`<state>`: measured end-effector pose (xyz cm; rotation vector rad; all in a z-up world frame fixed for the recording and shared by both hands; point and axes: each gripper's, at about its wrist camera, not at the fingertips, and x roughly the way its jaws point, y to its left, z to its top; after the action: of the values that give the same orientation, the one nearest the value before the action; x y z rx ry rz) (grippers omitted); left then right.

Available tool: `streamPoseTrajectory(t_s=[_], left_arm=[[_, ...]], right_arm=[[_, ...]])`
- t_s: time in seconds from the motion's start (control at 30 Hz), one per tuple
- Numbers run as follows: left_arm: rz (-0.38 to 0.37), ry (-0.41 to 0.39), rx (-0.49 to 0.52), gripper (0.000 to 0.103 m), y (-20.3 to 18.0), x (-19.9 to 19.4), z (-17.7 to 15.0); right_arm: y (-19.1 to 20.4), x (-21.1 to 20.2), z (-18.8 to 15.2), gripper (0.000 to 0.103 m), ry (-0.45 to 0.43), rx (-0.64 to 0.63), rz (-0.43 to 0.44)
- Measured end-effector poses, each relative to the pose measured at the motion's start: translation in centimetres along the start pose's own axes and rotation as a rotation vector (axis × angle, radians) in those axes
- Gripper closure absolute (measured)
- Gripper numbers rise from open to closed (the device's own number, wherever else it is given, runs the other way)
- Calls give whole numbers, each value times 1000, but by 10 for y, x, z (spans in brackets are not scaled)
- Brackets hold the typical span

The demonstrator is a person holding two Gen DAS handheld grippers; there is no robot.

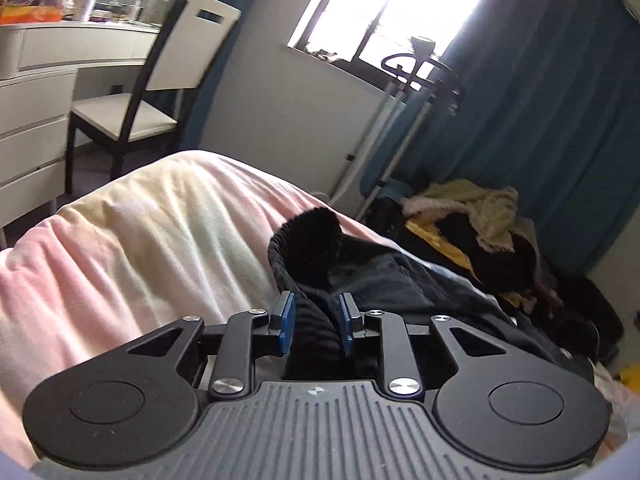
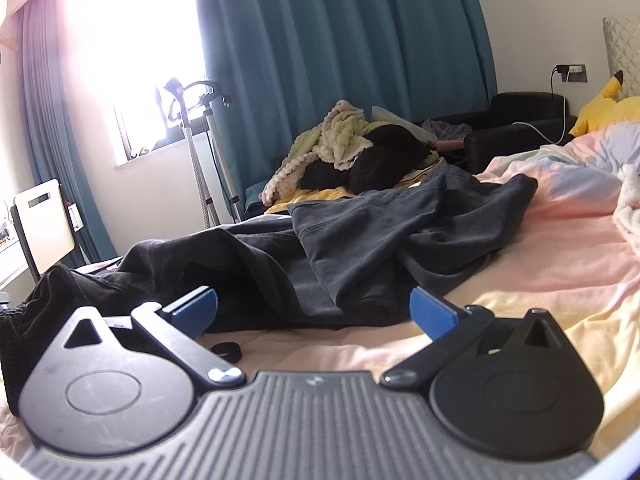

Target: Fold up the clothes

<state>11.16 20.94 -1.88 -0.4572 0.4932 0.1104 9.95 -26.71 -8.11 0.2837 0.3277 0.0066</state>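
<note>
The left gripper (image 1: 316,324) has its blue pads (image 1: 286,322) drawn close together, pinching a ribbed black edge of the dark garment (image 1: 384,280) at the lower centre of its view. From there the cloth runs up and to the right across the pink and cream bedding (image 1: 152,216), with a fuzzy black flap (image 1: 320,224) standing up near the middle of the frame.

The right gripper (image 2: 314,310) is spread wide, its blue pads (image 2: 434,314) far apart and holding nothing. It sits low over the bedding (image 2: 540,264), facing the garment (image 2: 380,232), which lies rumpled across the centre of the right wrist view, stretching from the lower left edge up towards the middle right. A small black loop (image 2: 228,350) lies on the bedding just in front of the open jaws.

Behind the garment, at the centre of the frame, is a heap of other clothes (image 2: 352,148), pale yellow knit over black. Teal curtains (image 2: 340,40) hang behind it, beside a bright window (image 2: 132,40). A yellow plush toy (image 2: 608,108) rests at the right edge. In the left wrist view a white chair (image 1: 160,80) stands at the upper left beside a white dresser (image 1: 36,120).
</note>
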Motion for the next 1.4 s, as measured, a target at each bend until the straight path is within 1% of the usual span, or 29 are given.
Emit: streamPoseTrajectory(t_s=[0.03,0.07,0.1,0.2,0.23,0.3,0.37,0.4,0.43,0.47,0.53,0.6,0.63,0.67,0.7,0.73,0.87,0.93,1.07,1.13,1.23,1.3,1.37,1.4], left_arm=[[-16,22,60,65,2,-6,-7],[-33,44,119,63,4,-11,-14],[-48,67,179,63,5,-17,-22],[-54,158,359,63,4,-18,-45],[-91,192,378,63,5,-18,-50],[-148,226,418,63,1,-14,-58],[-165,272,497,63,-11,-2,-67],[-172,296,537,63,-16,5,-71],[-147,320,573,63,-23,15,-75],[-102,341,597,63,-28,28,-79],[-64,380,582,63,-32,52,-82],[-36,390,563,67,-38,63,-87],[-23,394,554,80,-41,68,-90],[-21,383,570,93,-46,64,-91],[-18,370,585,94,-50,61,-93],[-4,341,577,94,-53,53,-90],[-40,220,366,95,-36,14,-50],[-75,130,248,96,-26,-15,-25],[-111,14,144,96,-20,-68,17],[-139,-2,59,96,-9,-89,42],[-136,-34,27,96,17,-108,62],[-67,-22,20,96,40,-104,62],[14,18,37,96,65,-84,47],[39,53,55,96,78,-72,37]], right_arm=[[-1,-3,1,0,-3,2,0],[-1,-6,1,0,-5,5,1],[-2,-9,2,0,-6,7,5],[-5,-17,2,0,-5,27,29],[-6,-18,2,0,-4,38,37],[-5,-20,3,0,-5,44,46],[-4,-22,4,0,-8,43,52],[-3,-22,4,0,-8,44,53],[-3,-22,4,0,-7,45,54],[-4,-22,3,0,-2,54,56],[-8,-21,0,0,-4,74,72],[-13,-17,-5,0,4,88,53],[-17,-13,-6,0,17,102,50],[-20,-10,-8,0,24,122,47],[-23,-8,-9,0,23,138,40],[-25,-8,-9,0,18,139,34],[-25,-9,-9,0,-13,114,7],[-26,-12,-9,0,-23,111,-1],[-35,-17,-9,0,-36,138,12],[-39,-22,-9,0,-35,154,7],[-44,-32,-7,0,-32,183,7],[-43,-35,-4,0,-43,176,6],[-41,-37,-2,0,-56,167,4],[-40,-38,0,0,-62,162,3]])
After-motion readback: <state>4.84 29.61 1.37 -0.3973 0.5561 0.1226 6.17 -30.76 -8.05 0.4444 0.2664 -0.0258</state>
